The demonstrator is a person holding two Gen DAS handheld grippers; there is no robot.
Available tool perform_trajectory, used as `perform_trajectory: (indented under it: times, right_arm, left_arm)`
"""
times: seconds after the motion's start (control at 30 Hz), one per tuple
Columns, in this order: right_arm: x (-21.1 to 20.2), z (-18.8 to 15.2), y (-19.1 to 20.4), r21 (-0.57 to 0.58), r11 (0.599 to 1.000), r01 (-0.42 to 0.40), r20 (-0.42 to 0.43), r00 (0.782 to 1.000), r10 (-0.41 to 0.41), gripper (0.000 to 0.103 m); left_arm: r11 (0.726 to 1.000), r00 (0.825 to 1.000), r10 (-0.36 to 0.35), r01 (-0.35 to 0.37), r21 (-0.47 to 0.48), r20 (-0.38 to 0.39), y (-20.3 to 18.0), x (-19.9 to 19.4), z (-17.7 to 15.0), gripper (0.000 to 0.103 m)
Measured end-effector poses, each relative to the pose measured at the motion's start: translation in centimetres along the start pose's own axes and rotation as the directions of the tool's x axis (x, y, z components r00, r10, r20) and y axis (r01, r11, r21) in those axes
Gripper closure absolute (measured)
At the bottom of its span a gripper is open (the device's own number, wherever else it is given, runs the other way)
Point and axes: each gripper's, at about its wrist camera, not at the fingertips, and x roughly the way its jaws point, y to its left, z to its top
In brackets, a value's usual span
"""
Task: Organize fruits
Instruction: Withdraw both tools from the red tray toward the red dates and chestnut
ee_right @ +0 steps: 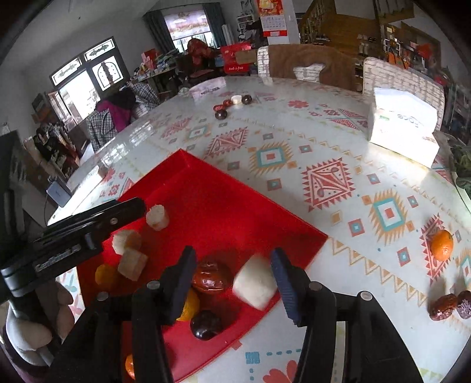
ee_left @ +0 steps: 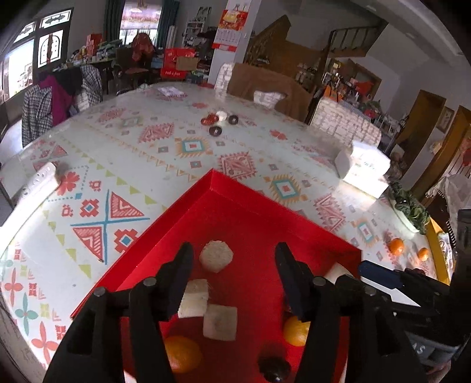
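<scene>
Two tools, both spread apart, empty, over red tray with four white chunks.

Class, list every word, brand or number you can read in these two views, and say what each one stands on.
"face", upside down: white tissue pack.
White lettering on red gift box: too blurred.
Wall calendar: numbers too small.
Marking on left gripper body: unreadable.

Both wrist views close above red tray.
</scene>
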Motion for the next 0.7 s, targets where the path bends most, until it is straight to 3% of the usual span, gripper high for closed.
perform_trajectory:
  times: [0.33, 0.5, 0.7]
  right_arm:
    - [-6.5, -1.4, -3.9, 0.041, 0.997, 0.063, 0.098, 0.993, -0.067, 0.045]
    - [-11.4, -3.9, -10.4, 0.137, 0.981, 0.134, 0.131, 0.980, -0.152, 0.045]
    - [-15.9, -7.3, -19.3, 0.301, 0.932, 0.204, 0.129, 0.959, -0.252, 0.045]
  left_arm:
    - [0.994, 0.995, -0.083, 0.079, 0.076, 0.057, -5.6, -4.9, -0.9, 0.038]
    - [0.980, 0.988, -0.153, 0.148, 0.133, 0.030, -10.0, -5.3, -2.0, 0.035]
    - [0.958, 0.977, -0.210, 0.215, 0.191, -0.046, -15.9, -3.1, -3.8, 0.034]
